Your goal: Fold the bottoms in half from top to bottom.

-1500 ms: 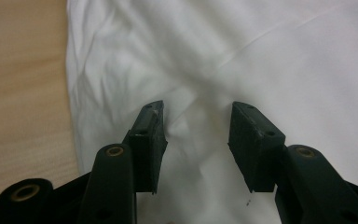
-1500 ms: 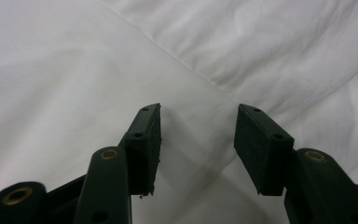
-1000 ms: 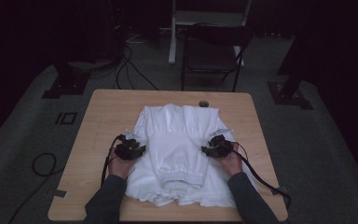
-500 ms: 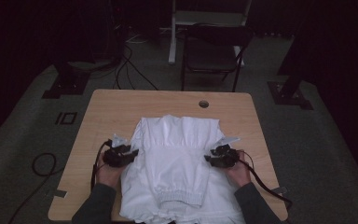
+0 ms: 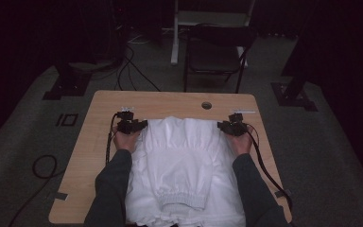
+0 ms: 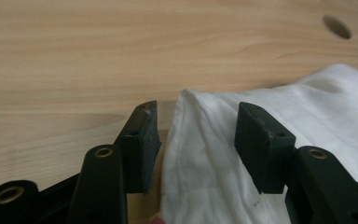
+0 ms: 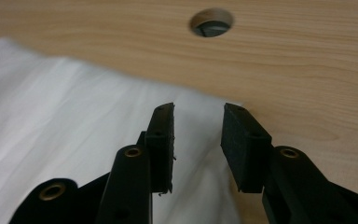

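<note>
A white garment lies spread on the wooden table, with an elastic hem toward the person. My left gripper is at its far left corner. In the left gripper view the jaws have just been opening; the cloth's folded edge lies between them, and the pads stand clear of it. My right gripper is at the far right corner. Its jaws have just been closing, with a gap still between them, above the cloth's edge.
A round hole sits in the table just beyond the garment, also in the right gripper view. A dark chair stands behind the table. Cables trail from both grippers over the tabletop.
Both hands have moved away from the person, from the garment's middle to its far corners. The garment's far edge now lies straighter and nearer the person.
</note>
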The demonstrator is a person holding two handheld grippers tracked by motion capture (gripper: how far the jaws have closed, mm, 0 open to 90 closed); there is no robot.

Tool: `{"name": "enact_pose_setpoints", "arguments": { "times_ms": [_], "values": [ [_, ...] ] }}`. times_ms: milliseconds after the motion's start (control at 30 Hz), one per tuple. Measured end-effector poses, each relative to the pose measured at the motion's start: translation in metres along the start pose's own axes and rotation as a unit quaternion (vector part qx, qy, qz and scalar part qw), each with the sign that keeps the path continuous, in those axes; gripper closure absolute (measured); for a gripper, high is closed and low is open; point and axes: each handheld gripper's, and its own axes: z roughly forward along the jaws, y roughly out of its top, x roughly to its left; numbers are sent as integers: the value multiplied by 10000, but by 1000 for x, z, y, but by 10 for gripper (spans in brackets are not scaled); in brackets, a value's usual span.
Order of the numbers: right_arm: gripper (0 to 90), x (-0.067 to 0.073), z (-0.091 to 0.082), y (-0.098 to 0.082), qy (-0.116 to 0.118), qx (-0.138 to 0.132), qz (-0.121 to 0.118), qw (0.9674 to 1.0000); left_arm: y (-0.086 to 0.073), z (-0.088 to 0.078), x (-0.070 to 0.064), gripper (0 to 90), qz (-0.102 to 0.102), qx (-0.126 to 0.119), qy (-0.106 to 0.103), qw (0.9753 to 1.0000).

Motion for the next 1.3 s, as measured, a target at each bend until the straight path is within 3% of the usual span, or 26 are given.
{"name": "enact_pose_setpoints", "arguments": {
  "times_ms": [100,167,200,267,467,567,667,733,767,833,900,933,967,1033,1100,1167,1233,1300],
  "values": [
    [628,-7,15,2,-115,137,309,9994,-2,7,1,584,-140,17,-86,9999],
    [625,-8,19,2,-83,200,439,9988,-4,10,2,633,-87,53,-158,9998],
    [633,-9,25,0,-30,284,566,9980,-5,11,1,782,-9,54,-140,9999],
    [657,-8,29,-3,-8,339,595,9977,-4,8,0,868,58,0,-42,10000],
    [810,-2,32,-8,-385,529,174,9977,1,-9,8,884,-34,-407,49,9992],
    [898,-2,30,-9,-614,576,-78,9964,1,-20,22,882,-380,-630,32,9973],
    [899,-3,30,-9,-582,570,-59,9967,-1,-24,28,878,-331,-543,90,9979],
    [881,-4,30,-7,-570,632,79,9963,-2,-23,28,875,-283,-526,129,9981],
    [805,-5,29,-6,-545,534,226,9968,-2,-22,28,875,-308,-530,125,9980],
    [704,-8,26,-3,-274,206,618,9975,-2,-21,27,874,-334,-531,116,9980],
    [624,-7,26,1,-141,15,690,9975,-3,-19,26,873,-359,-508,114,9980],
    [613,-5,28,1,-70,69,737,9972,-3,-18,26,872,-374,-488,110,9980],
    [623,-3,32,1,-63,195,702,9973,-4,-17,27,873,-390,-476,96,9981],
    [782,3,40,-4,-177,430,426,9980,-4,-17,26,873,-377,-457,100,9982],
    [896,10,40,-5,-499,498,82,9975,-4,-18,27,878,-385,-465,105,9981],
    [900,13,40,-3,-648,622,-61,9959,-3,-21,31,883,-449,-515,112,9976],
    [900,15,39,-2,-941,707,-305,9926,-3,-27,36,886,-584,-666,70,9960],
    [900,14,38,-2,-1135,714,-320,9904,-4,-34,42,890,-652,-772,150,9948]
  ]
}}
